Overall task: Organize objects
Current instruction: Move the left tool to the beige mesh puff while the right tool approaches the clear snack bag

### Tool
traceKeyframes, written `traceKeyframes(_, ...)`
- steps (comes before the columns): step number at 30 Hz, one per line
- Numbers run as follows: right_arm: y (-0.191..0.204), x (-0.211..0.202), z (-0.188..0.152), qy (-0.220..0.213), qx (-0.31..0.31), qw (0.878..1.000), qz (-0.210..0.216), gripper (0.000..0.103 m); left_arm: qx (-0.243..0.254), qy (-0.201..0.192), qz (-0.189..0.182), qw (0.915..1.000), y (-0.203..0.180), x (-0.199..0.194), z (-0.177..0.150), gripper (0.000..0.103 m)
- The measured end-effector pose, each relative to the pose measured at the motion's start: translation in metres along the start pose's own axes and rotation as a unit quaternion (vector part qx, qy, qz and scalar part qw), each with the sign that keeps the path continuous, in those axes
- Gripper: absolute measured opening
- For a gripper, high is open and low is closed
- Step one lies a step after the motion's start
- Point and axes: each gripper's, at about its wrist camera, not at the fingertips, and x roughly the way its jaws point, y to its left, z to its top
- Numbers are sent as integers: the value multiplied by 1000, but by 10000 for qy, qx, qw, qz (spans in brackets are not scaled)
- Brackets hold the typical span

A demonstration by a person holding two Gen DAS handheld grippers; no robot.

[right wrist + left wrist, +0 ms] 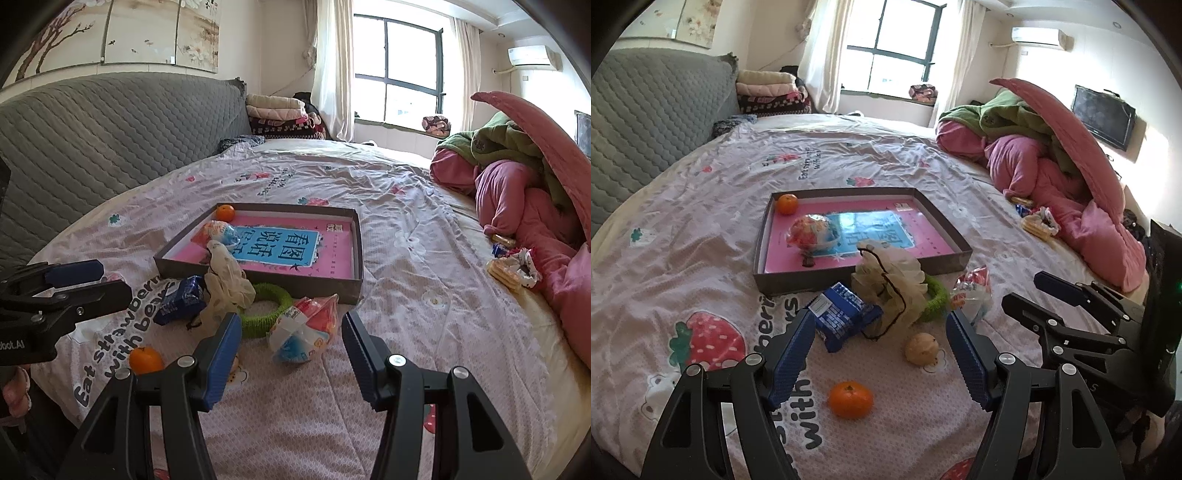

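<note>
Lying between left hand-held gripper (879, 325) pads, tangerine (850, 399)

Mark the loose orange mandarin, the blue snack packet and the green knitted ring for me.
Orange mandarin (850, 400), left wrist view, centre of peel.
Blue snack packet (839, 314), left wrist view, printed face.
Green knitted ring (258, 325), right wrist view, near rim.

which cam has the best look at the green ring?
Right wrist. The green ring shows most of its loop and its hole there, just ahead of the open right claw. In the left wrist view the cream mesh pouf covers most of it, leaving only one edge.
</note>
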Motion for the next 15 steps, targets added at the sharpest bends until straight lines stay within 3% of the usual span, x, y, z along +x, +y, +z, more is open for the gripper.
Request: traceKeyframes(15,-10,19,-11,248,226,9994,-2,56,53,197,-171,9996,-10,17,-9,75)
